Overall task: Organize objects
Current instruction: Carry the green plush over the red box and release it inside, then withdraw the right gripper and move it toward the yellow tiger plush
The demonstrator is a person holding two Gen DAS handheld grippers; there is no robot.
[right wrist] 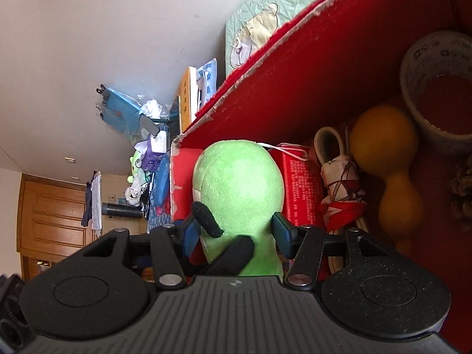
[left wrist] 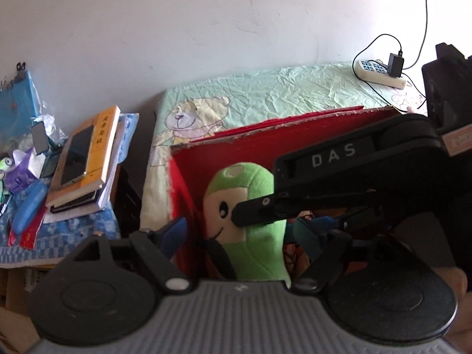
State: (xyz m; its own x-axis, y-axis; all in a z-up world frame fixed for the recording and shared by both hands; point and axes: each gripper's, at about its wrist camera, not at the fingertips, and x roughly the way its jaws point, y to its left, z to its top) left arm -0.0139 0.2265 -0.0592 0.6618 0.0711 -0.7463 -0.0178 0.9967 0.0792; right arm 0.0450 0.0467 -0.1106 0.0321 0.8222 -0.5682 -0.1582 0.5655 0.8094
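A green plush toy (left wrist: 250,253) (right wrist: 239,183) stands upright at the left end of an open red box (left wrist: 295,121) (right wrist: 324,73). In the right wrist view my right gripper (right wrist: 236,233) has its blue pads pressed on both sides of the plush. From the left wrist view, one of its black fingers (left wrist: 253,211) lies against the plush's face. My left gripper (left wrist: 242,230) straddles the plush from the front, its jaws open and its pads clear of the fabric. Also in the box are a red packet (right wrist: 301,183), a red-and-white bundle (right wrist: 342,188), a yellow gourd (right wrist: 386,153) and a tape roll (right wrist: 436,88).
The box rests on a pale green bear-print sheet (left wrist: 265,88) with a power strip (left wrist: 380,72) at the back right. To the left, a low table holds stacked books with a phone (left wrist: 76,159) on top, a blue case (left wrist: 29,206) and other clutter. A wall stands behind.
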